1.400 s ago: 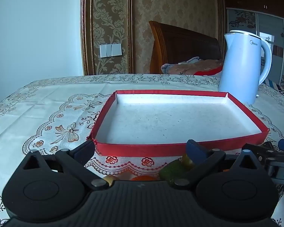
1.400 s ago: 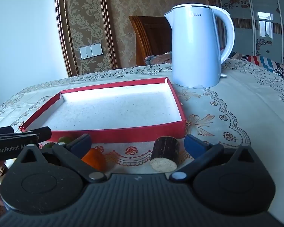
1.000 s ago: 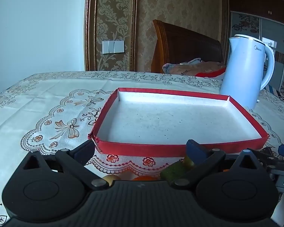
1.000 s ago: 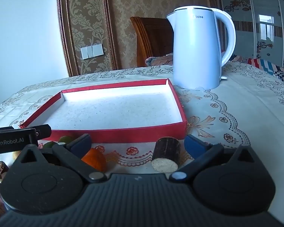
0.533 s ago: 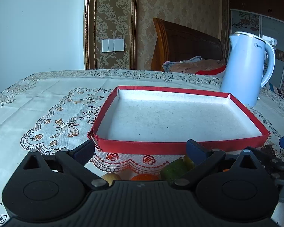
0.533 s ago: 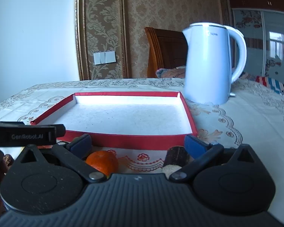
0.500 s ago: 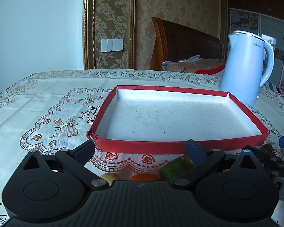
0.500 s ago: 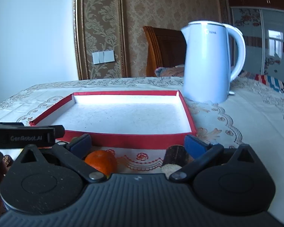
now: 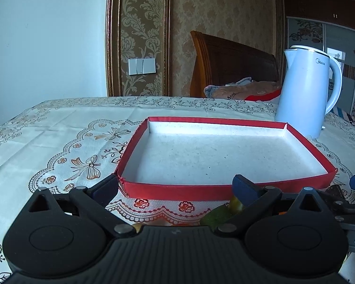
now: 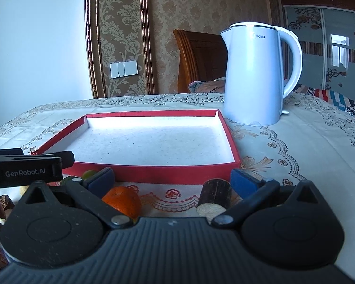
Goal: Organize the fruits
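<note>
Both tools spread wide, gripping nothing: right tool [image 10: 171, 177] low at the desk's near edge, framing an orange [image 10: 122, 201] and a dark cut stick [image 10: 215, 197] (sugarcane, probably). Left tool [image 9: 175, 187] over green fruit [image 9: 215, 217]. Red tray [image 10: 177, 171] just beyond, bare, likely the fruits' destination.

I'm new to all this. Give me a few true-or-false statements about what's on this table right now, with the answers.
1. The red tray has fruit in it. False: it holds nothing.
2. The white kettle stands outside the tray. True.
3. The right gripper is shut on the orange. False: it is open, and the orange lies on the tablecloth.
4. A dark cut sugarcane piece lies in front of the tray. True.
5. The left gripper is open. True.
</note>
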A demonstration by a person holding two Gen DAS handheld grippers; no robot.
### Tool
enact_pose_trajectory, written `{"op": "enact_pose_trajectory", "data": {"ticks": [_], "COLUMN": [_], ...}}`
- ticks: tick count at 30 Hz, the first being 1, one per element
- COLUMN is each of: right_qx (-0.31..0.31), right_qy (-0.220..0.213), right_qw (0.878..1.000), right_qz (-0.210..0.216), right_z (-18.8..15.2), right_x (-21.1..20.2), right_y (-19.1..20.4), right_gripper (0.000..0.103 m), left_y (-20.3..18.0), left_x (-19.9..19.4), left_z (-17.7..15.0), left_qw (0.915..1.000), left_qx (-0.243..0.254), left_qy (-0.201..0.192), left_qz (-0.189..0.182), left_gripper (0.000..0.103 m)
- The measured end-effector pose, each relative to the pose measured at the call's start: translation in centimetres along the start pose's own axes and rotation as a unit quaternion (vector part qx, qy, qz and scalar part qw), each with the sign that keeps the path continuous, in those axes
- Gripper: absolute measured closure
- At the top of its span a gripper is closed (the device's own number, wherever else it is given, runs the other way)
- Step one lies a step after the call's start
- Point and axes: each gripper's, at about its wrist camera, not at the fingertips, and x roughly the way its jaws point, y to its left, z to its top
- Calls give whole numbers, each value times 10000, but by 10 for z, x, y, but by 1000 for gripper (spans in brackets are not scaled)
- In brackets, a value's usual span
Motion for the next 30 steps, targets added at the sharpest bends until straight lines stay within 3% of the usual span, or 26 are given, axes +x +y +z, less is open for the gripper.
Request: {"op": "enact_pose_trajectory", "data": {"ticks": [10,30], "right_qx": [62,114], "right_qy": [71,193], "right_qw": [9999,9997], "right_qz": [-40,-85], "right_z": [0,1], "right_x": [2,6], "right_y": [-1,-3], "right_gripper": [0,0], "left_y": [-5,-7], "left_x": [3,7], "left_z": [-3,-3], "left_qw": [9996,9992], "left_qx": [165,222], "left_qy": [163,303], "left_qz": [-162,-153], "left_gripper": [0,0]}}
